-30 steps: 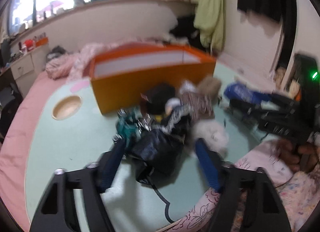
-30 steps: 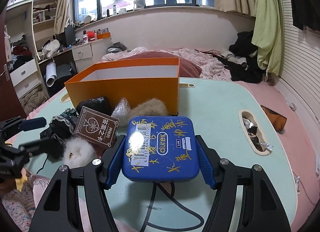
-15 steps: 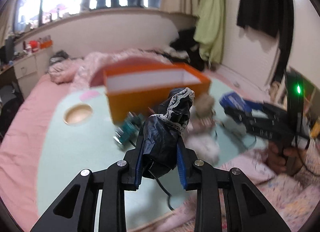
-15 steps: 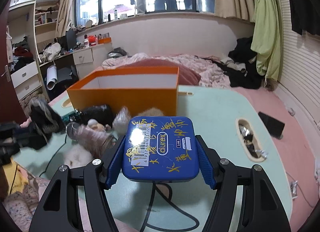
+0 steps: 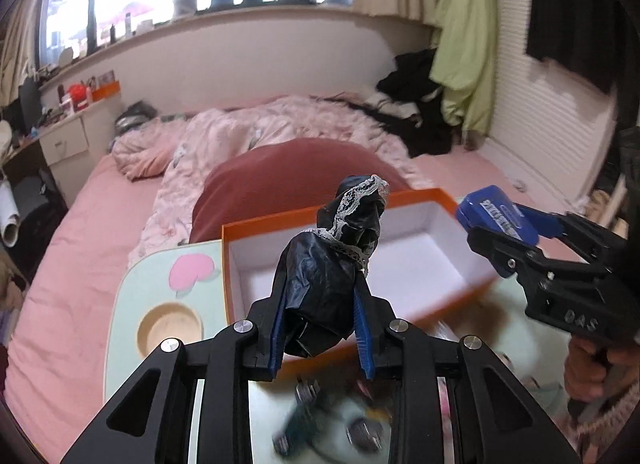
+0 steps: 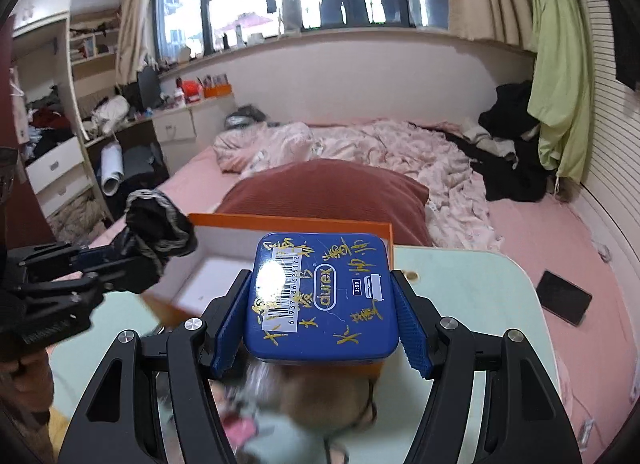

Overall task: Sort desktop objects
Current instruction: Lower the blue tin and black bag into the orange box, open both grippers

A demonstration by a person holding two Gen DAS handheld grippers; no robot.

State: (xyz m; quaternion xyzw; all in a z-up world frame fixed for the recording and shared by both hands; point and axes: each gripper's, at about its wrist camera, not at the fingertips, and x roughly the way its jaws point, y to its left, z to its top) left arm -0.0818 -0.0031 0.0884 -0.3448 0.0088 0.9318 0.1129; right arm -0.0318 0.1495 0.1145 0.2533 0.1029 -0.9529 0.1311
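Note:
My left gripper (image 5: 320, 328) is shut on a black lace-trimmed cloth bundle (image 5: 332, 264) and holds it up over the near wall of the open orange box (image 5: 436, 203). My right gripper (image 6: 320, 328) is shut on a blue tin (image 6: 324, 296) with yellow writing and a barcode, raised over the box's right end (image 6: 288, 219). The tin also shows in the left wrist view (image 5: 496, 215), and the cloth bundle shows at the left of the right wrist view (image 6: 156, 227). The box's white inside looks empty.
The box stands on a pale green table (image 5: 160, 276) with a round cup recess (image 5: 170, 328). Blurred small objects lie on the table below the grippers (image 5: 332, 420), including a brown fluffy thing (image 6: 320, 392). A black phone (image 6: 564, 296) lies on the pink bed to the right.
The left gripper closed on the black cloth bundle and lifted it from the table up to the box. The right gripper rose and moved forward over the box with the tin.

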